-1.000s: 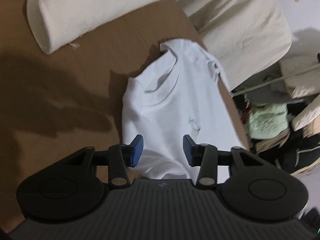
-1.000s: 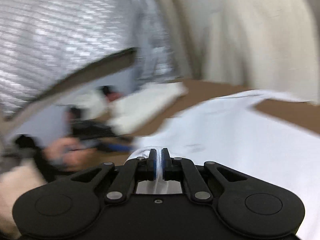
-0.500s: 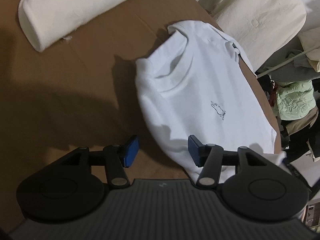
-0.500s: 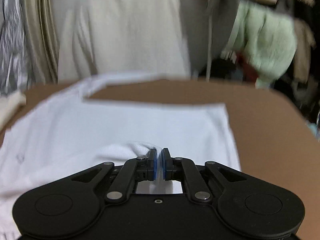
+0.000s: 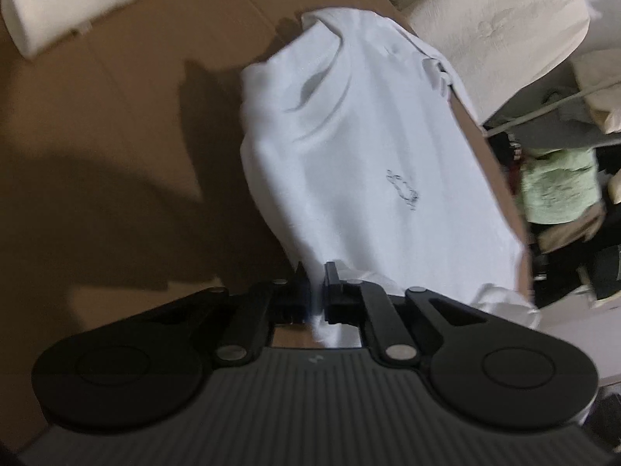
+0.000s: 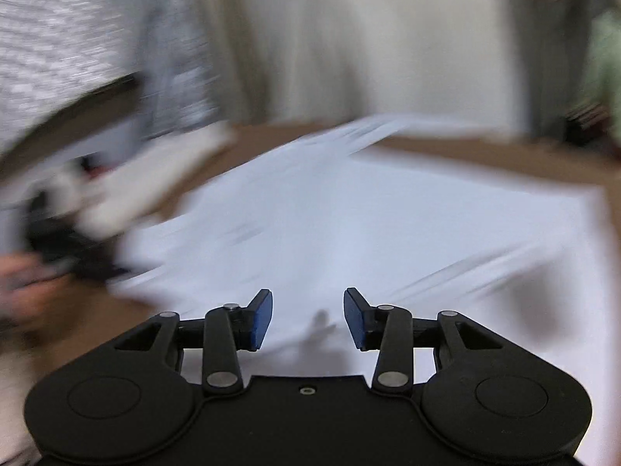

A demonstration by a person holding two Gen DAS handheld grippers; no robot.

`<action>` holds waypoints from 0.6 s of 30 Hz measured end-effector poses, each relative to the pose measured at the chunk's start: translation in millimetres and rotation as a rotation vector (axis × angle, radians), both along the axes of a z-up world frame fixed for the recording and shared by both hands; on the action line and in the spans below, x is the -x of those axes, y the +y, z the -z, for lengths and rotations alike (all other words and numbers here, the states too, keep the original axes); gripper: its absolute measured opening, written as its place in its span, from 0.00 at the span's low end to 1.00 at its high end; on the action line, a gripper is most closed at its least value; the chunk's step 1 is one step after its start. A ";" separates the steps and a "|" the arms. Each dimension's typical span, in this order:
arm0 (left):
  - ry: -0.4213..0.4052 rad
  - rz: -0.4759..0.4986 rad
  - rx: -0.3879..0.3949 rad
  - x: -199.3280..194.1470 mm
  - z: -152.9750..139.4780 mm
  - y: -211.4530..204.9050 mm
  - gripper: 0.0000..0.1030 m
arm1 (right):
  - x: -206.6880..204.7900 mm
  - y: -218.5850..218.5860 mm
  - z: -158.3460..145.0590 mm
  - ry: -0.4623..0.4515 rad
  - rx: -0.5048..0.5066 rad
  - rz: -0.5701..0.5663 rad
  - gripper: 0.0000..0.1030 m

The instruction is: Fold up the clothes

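The white T-shirt (image 5: pixel 361 178) lies spread on the brown cardboard sheet (image 5: pixel 116 147), collar end toward the cream cushion (image 5: pixel 496 19) beyond the sheet's far edge.

My left gripper (image 5: pixel 315 291), at the shirt's near edge: jaws have just been closing and now stand nearly together, with a fold of white cloth pinched between the pads. It angles down toward the shirt from above the hem corner. In my judgement this grip is the anchor for the coming fold, so it should take both layers and be lifted only enough to clear the cardboard without dragging the body askew.

My right gripper (image 6: pixel 307 320), over the shirt's opposite side: jaws have just been opening and stand about half apart, blue pads (image 6: pixel 261 320) clear of the cloth, nothing between them but the fabric lying below. It tilts down and forward across the shirt (image 6: pixel 349 225). The view is blurred. It needs a matching hem corner before both lift together.
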State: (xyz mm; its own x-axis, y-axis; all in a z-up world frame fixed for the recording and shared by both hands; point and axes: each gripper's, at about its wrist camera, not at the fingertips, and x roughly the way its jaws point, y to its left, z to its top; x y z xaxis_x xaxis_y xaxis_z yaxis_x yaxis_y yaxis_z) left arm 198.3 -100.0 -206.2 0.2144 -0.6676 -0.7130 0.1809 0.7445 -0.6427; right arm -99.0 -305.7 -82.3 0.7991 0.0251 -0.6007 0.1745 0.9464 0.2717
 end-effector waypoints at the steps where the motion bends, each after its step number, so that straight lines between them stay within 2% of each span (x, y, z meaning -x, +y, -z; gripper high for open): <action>1: -0.010 -0.008 -0.020 1.4 -1.3 -0.2 0.05 | -3.8 14.2 11.0 0.011 -0.067 -0.069 0.45; 2: -0.015 -0.016 -0.033 2.4 -2.1 0.0 0.05 | -7.9 30.5 24.2 0.024 -0.122 -0.133 0.45; 6: 0.045 -0.053 0.034 0.2 3.0 9.6 0.05 | -34.1 88.7 71.0 0.096 -0.116 -0.257 0.42; 7: 0.072 -0.049 0.061 1.5 5.2 10.6 0.06 | -37.7 100.5 73.7 0.092 -0.026 -0.236 0.42; 10: 0.153 -0.034 0.142 5.4 11.8 13.5 0.14 | -43.5 108.0 72.2 0.074 0.026 -0.201 0.44; 11: 0.177 -0.029 0.164 6.5 13.9 13.6 0.20 | -42.9 107.6 72.0 0.072 0.025 -0.198 0.45; 12: 0.184 -0.022 0.163 7.0 15.6 9.3 0.31 | -42.3 107.1 71.7 0.069 0.023 -0.195 0.46; 13: 0.192 -0.015 0.163 7.4 17.3 4.9 0.37 | -43.3 107.8 73.7 0.070 0.053 -0.182 0.49; 14: 0.199 -0.007 0.163 7.9 18.9 0.6 0.49 | -45.9 108.4 76.2 0.072 0.091 -0.156 0.51; 15: 0.205 -0.001 0.160 8.0 20.7 -3.8 0.52 | -51.6 106.5 80.0 0.067 0.092 -0.142 0.51; 16: 0.202 -0.002 0.147 6.8 22.9 -8.0 0.50 | -57.3 104.5 83.8 0.062 0.090 -0.129 0.51; 17: 0.197 -0.010 0.129 6.1 24.9 -11.2 0.34 | -63.1 102.5 87.6 0.057 0.088 -0.115 0.51; 18: 0.184 -0.017 0.118 6.6 24.2 -12.0 0.08 | -70.4 101.6 90.0 0.045 0.070 -0.124 0.52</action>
